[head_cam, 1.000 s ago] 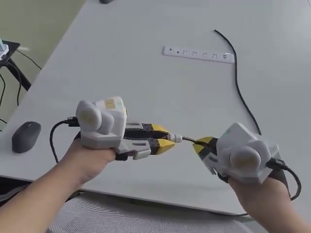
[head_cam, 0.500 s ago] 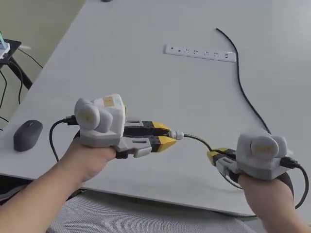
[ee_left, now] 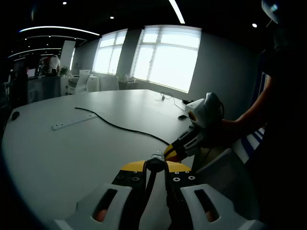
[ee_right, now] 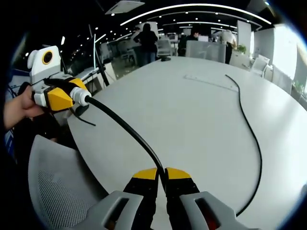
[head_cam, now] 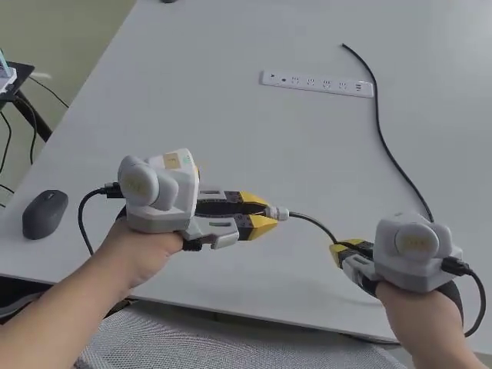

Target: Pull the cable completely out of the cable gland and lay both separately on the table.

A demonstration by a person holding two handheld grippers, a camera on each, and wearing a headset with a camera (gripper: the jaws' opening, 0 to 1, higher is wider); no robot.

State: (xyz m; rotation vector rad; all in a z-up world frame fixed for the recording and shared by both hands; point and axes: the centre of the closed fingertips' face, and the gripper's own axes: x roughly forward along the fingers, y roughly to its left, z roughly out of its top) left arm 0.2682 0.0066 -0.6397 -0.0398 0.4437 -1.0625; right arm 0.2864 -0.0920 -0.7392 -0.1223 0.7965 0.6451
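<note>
Black cable (ee_right: 125, 128) pinched by right gripper (ee_right: 161, 174); left gripper (head_cam: 269, 215) clamps cable gland (ee_left: 156, 160), half hidden between jaws.

Both are the same build tbh: the left gripper (head_cam: 261, 217) and right gripper (head_cam: 338, 250) have chunky pale grey plastic shells with yellow wedge jaw tips. Just behind the tips sit black plates (ee_left: 127, 178) with small screws (ee_left: 178, 179), then grey fingers with orange slots (ee_left: 104, 211). At the end farthest from the tips, a thin black lead (head_cam: 81, 219) loops out of the left one.
</note>
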